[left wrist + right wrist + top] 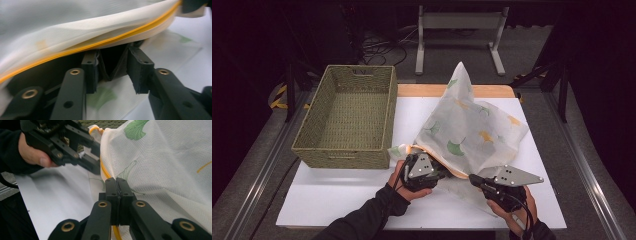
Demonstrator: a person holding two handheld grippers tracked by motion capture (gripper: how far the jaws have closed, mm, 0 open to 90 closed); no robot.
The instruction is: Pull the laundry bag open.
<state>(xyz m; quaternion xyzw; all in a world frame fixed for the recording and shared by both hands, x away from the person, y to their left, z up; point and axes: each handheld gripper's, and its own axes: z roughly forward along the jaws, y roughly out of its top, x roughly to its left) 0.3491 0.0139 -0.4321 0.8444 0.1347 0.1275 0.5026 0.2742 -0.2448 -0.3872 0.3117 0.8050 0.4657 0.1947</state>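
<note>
Dark floor and metal framing are being seen around a white surface (pixel 362 200), on which a woven basket (pixel 347 117) is being kept at the left, well apart from the work. A mesh bag (pixel 472 127) printed with green and yellow leaves is being held up over the middle and right of the surface, its peak tilted toward the far edge and its lower part trailing on the surface. An orange hem (pixel 100 43) is being shown along the bag's lower edge.

The right gripper (pixel 118 182) is being kept closed on the bag: its fingers (pixel 111 192) are being pressed together with mesh and hem pinched between them, near the surface's front edge. The left gripper (pixel 112 66) is being held just beside it, at the bag's front left corner. Its fingers (pixel 141 68) are being shown parted; a fold of mesh is hanging in the gap and the hem is running just above them, but the pads are not being pressed on the cloth.
</note>
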